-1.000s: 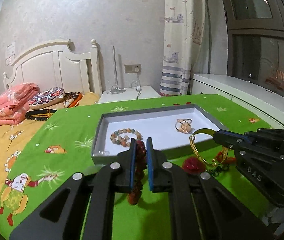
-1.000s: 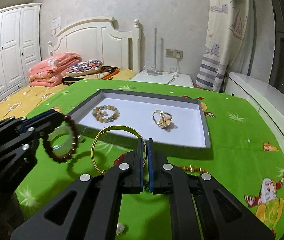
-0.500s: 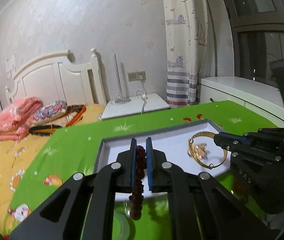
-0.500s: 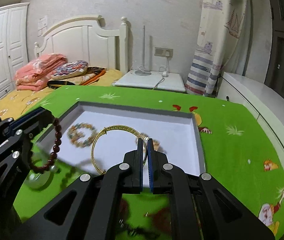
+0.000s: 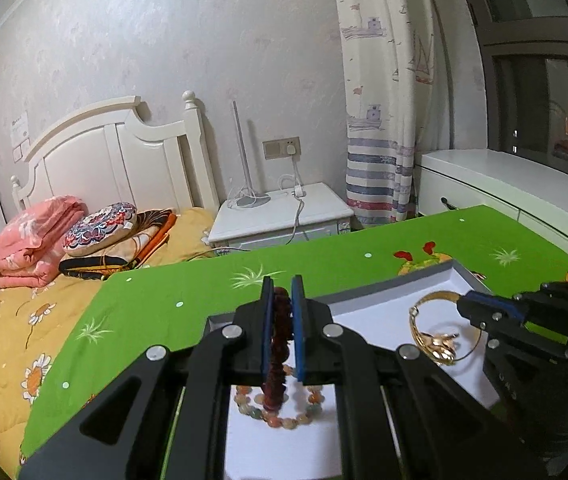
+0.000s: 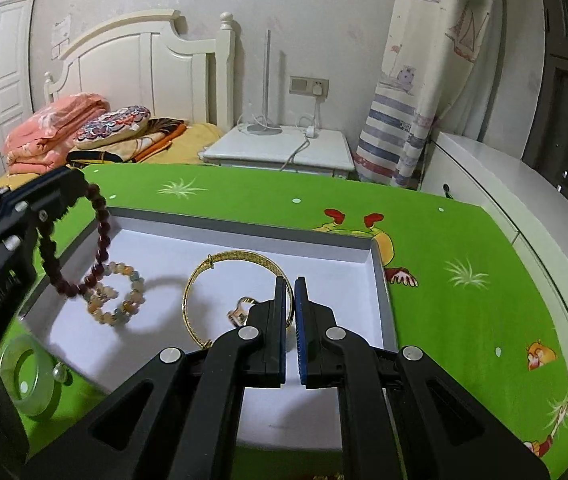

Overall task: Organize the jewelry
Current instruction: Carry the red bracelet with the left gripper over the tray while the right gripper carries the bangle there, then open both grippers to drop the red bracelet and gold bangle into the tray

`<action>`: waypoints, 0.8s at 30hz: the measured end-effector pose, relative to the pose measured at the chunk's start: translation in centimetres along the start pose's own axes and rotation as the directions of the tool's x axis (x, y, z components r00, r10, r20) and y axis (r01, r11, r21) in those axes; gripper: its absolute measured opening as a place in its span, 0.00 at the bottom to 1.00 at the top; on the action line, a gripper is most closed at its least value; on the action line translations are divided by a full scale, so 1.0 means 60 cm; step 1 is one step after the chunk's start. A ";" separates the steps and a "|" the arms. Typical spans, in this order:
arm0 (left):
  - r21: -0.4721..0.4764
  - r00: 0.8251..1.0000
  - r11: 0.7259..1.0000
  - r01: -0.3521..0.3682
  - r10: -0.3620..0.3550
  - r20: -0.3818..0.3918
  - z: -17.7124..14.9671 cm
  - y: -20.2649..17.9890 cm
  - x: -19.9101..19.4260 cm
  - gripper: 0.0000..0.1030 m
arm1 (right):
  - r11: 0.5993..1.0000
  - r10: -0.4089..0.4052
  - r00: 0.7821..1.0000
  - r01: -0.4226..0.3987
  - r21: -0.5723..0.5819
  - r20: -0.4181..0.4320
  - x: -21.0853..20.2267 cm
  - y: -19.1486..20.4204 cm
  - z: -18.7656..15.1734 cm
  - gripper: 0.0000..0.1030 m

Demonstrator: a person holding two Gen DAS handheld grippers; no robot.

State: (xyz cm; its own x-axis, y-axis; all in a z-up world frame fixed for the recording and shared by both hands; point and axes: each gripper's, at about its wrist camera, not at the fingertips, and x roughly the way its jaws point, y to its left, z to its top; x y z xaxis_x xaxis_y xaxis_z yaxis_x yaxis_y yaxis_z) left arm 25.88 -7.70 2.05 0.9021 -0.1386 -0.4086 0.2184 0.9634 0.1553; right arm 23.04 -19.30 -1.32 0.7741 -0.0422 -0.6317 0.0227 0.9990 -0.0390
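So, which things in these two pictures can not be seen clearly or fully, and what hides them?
- Gold ring: right wrist view, partly behind the right gripper finger; its design is too small to read.
- Gold bangle: near arc hidden by the same finger, so the grip itself is unseen.
- Dark red bead bracelet: left wrist view, mostly between the left gripper fingers.
- Jade bangle: blurred, partly behind the left gripper body.

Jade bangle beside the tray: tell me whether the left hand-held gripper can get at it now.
Probably not: the left hand-held gripper is shut on the dark bead bracelet; the jade bangle lies outside the tray.
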 end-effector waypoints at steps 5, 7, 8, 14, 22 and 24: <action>-0.010 1.000 1.000 -0.020 0.020 -0.012 0.001 -0.004 0.012 0.08 | 1.000 -0.006 1.000 0.005 -0.002 -0.025 0.018 0.001 0.002 0.08; -0.001 0.999 0.999 -0.033 0.033 -0.011 -0.003 -0.011 0.013 0.09 | 1.000 -0.006 1.000 0.006 -0.008 -0.029 0.021 0.003 0.001 0.08; 0.001 0.999 0.999 -0.040 0.040 -0.011 -0.006 -0.013 0.014 0.09 | 1.000 -0.008 0.999 0.007 -0.014 -0.032 0.023 0.004 0.001 0.08; -0.027 0.998 0.998 -0.050 0.049 -0.029 -0.019 -0.016 0.022 0.08 | 0.999 -0.020 0.999 0.019 -0.029 -0.049 0.032 0.005 0.000 0.08; -0.006 0.997 0.997 -0.077 0.076 -0.033 -0.033 -0.031 0.017 0.08 | 0.997 -0.035 0.996 0.030 -0.072 -0.076 0.049 0.015 -0.001 0.08; 0.001 0.996 0.997 -0.078 0.078 -0.037 -0.037 -0.035 0.018 0.08 | 0.997 -0.037 0.996 0.032 -0.073 -0.079 0.051 0.015 0.000 0.08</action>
State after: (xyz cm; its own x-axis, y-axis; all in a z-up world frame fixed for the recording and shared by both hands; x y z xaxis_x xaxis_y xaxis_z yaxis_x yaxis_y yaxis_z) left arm 25.60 -9.37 -0.71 0.9018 -0.0548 -0.4287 0.1481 0.9711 0.1873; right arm 25.42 -18.53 -3.30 0.7202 -0.0808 -0.6890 0.0009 0.9933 -0.1155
